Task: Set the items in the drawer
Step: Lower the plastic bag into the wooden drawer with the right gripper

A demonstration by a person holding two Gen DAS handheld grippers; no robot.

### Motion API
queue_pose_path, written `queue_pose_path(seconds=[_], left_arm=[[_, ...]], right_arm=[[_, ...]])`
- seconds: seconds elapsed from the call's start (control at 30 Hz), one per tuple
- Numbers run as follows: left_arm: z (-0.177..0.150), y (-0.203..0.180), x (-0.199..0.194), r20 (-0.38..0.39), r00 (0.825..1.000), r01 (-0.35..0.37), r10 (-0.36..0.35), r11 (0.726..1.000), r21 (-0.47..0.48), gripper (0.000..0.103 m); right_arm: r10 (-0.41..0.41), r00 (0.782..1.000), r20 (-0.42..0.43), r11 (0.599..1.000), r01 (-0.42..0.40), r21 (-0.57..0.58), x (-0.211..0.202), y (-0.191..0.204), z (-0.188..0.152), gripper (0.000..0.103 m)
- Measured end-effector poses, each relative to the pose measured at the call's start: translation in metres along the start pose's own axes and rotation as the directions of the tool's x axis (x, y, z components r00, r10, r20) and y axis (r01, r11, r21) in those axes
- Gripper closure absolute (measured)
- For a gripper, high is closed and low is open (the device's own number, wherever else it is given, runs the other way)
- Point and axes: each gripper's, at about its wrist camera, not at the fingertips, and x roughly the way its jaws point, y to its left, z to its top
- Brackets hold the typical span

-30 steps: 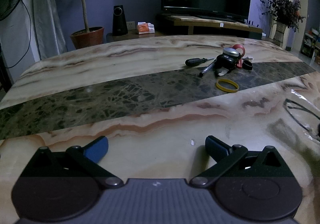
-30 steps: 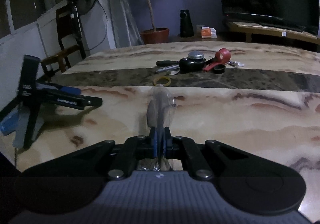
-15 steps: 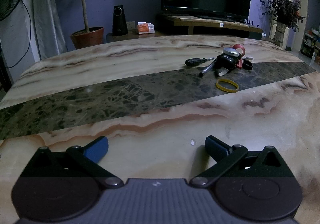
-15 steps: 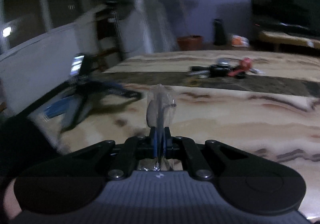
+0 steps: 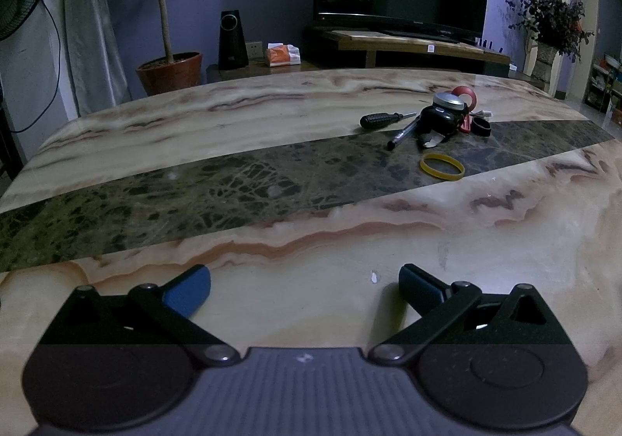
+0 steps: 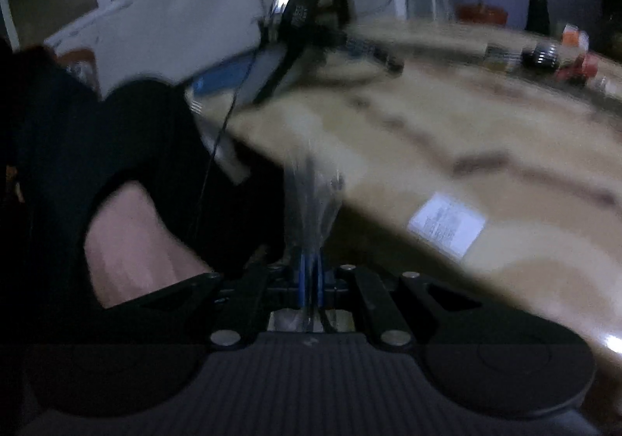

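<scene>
My right gripper (image 6: pixel 310 272) is shut on a clear plastic packet (image 6: pixel 311 195) that sticks up between its blue pads; the view is blurred and tilted, looking over the table's near edge. My left gripper (image 5: pixel 305 286) rests open over the marble table (image 5: pixel 272 249), nothing between its fingers. Far right on the table lies a cluster of items: a black-handled screwdriver (image 5: pixel 381 119), a pen (image 5: pixel 404 133), a black device with a silver tin (image 5: pixel 443 115), a red tape roll (image 5: pixel 464 96), a black ring (image 5: pixel 481 126) and a yellow band (image 5: pixel 442 166). No drawer shows.
A person's dark sleeve and bare arm (image 6: pixel 128 234) fill the left of the right wrist view. The other gripper on its stand (image 6: pixel 303 32) sits at the table's far edge. A white label (image 6: pixel 447 228) lies on the table. A television and plants stand behind.
The right gripper has swung left and rolled with the packet still in it, so the table edge and the person's arm came into view. The left gripper has not moved.
</scene>
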Motion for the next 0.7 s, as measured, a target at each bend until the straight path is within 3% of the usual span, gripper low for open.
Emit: queue_pose_path(seconds=[0.17,0.3,0.47,0.53,0.7], left_arm=[[0.0,0.0,0.0,0.0,1.0,0.0,0.0,1.0,0.0,0.0],[0.0,0.0,0.0,0.0,1.0,0.0,0.0,1.0,0.0,0.0],[0.0,0.0,0.0,0.0,1.0,0.0,0.0,1.0,0.0,0.0],[0.0,0.0,0.0,0.0,1.0,0.0,0.0,1.0,0.0,0.0],[0.0,0.0,0.0,0.0,1.0,0.0,0.0,1.0,0.0,0.0]], right_arm=[[-0.043,0.991,-0.127,0.999,0.041,-0.019,0.017,0.002,-0.017,0.096],[-0.104,0.958,-0.267,0.994,0.095,-0.049,0.04,0.002,-0.032,0.096],[-0.176,0.928,-0.328,0.984,0.173,-0.04,0.056,-0.002,-0.044,0.096],[-0.246,0.902,-0.354,0.969,0.233,-0.079,0.065,-0.003,-0.049,0.096],[-0.318,0.862,-0.395,0.947,0.31,-0.087,0.082,-0.006,-0.063,0.096]])
